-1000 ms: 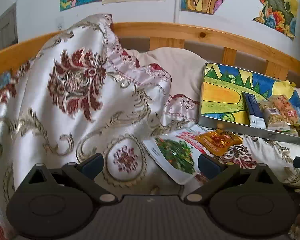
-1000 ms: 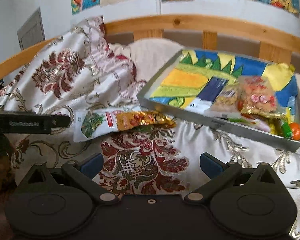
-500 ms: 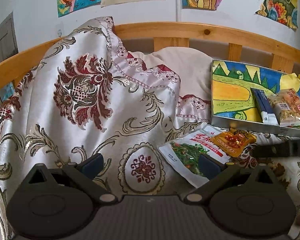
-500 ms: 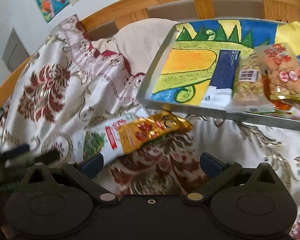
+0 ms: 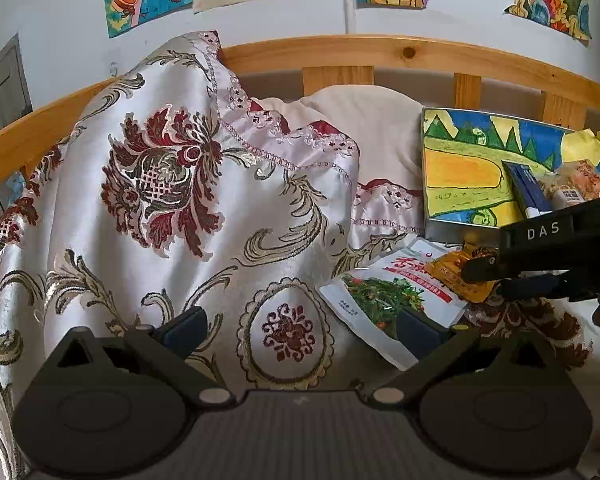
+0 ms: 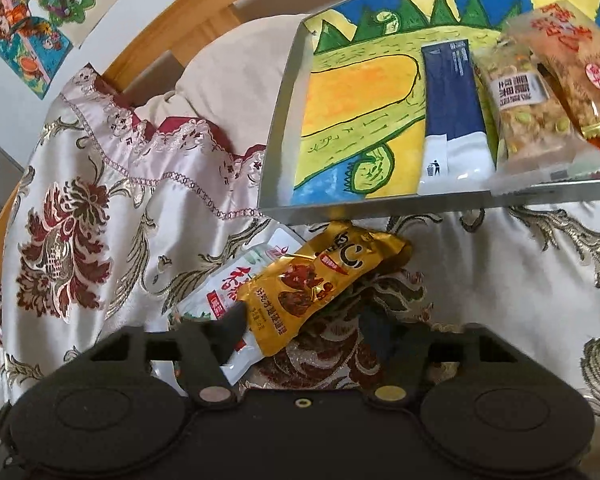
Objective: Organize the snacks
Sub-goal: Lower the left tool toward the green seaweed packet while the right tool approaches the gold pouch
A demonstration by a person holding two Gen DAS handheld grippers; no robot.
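A gold snack packet lies on a white and green snack packet on the patterned bedspread, just in front of a grey tray with a painted lining. My right gripper is open, its fingers on either side of the gold packet's near end. The tray holds a blue and white packet and clear snack bags. My left gripper is open and empty over the bedspread; its view shows the white packet, the gold packet and the right gripper over it.
A wooden bed rail runs along the back under painted pictures on the wall. A cream pillow lies left of the tray. The bedspread rises in a high fold at the left.
My right gripper has moved forward and down and its fingers have narrowed around the gold packet. It has come into the left wrist view from the right. The left gripper shifted slightly.
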